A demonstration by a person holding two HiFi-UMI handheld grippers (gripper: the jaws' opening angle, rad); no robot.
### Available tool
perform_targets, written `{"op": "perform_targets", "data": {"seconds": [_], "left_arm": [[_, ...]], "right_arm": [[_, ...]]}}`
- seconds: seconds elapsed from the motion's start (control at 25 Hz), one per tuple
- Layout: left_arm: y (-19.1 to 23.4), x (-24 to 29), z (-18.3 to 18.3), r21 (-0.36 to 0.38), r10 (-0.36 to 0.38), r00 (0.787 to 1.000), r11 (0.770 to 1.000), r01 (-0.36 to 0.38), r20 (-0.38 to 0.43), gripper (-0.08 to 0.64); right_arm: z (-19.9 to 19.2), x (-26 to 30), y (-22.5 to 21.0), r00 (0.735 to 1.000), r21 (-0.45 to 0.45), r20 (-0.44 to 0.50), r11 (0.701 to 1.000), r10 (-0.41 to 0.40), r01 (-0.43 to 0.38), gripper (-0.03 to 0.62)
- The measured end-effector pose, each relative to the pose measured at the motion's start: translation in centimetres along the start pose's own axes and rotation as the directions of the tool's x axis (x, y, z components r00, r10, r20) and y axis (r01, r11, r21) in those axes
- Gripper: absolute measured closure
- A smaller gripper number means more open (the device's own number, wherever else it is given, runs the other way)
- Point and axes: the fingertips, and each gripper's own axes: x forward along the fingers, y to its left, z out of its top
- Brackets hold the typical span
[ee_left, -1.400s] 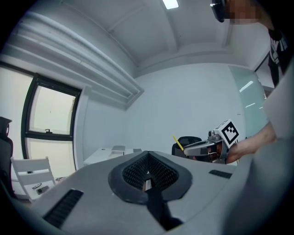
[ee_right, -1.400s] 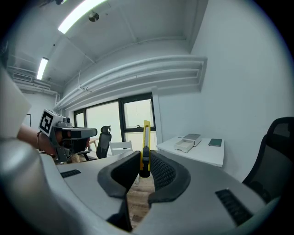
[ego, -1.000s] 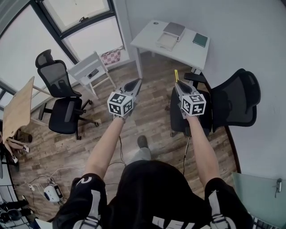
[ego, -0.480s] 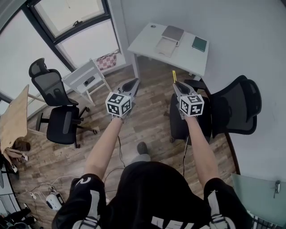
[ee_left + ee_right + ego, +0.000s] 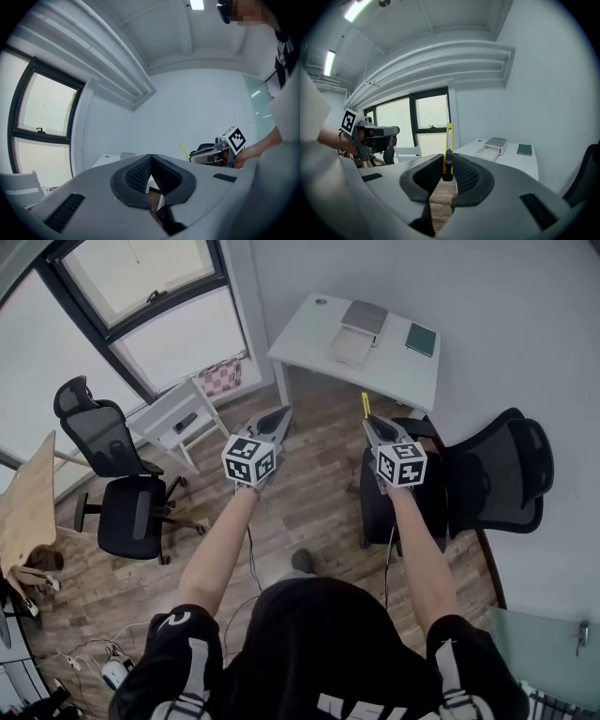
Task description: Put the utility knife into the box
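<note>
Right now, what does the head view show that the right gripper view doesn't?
Head view only: the person's black shirt, the marker cube on the right tool and cables on the floor. Right gripper view only: the ceiling lights and the right tool's jaws clamping the utility knife. Both: the utility knife, the white desk, the box, the green notebook and the left tool.

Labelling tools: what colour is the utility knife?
Yellow with a black slider; the utility knife shows best in the right gripper view.
</note>
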Motion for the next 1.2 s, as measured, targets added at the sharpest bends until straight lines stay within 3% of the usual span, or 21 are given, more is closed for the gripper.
{"op": "perform_targets", "data": {"seconds": [0.68, 1.2], "left_arm": [[4.6, 4.9, -1.2, -0.014, -0.063, 0.998, 0.998, 0.063, -0.022, 0.534], [10.5, 14.6, -0.9, -0.020, -0.070, 0.997, 0.997, 0.069, -0.041, 0.534]], "right_arm": [[-1.3, 6.1, -2.5, 0.998, 0.056, -0.014, 0.997, -0.055, 0.055, 0.512], [0.2, 14.6, -9.5, 0.998, 0.081, -0.025, 0.995, -0.056, 0.058, 0.512]]}}
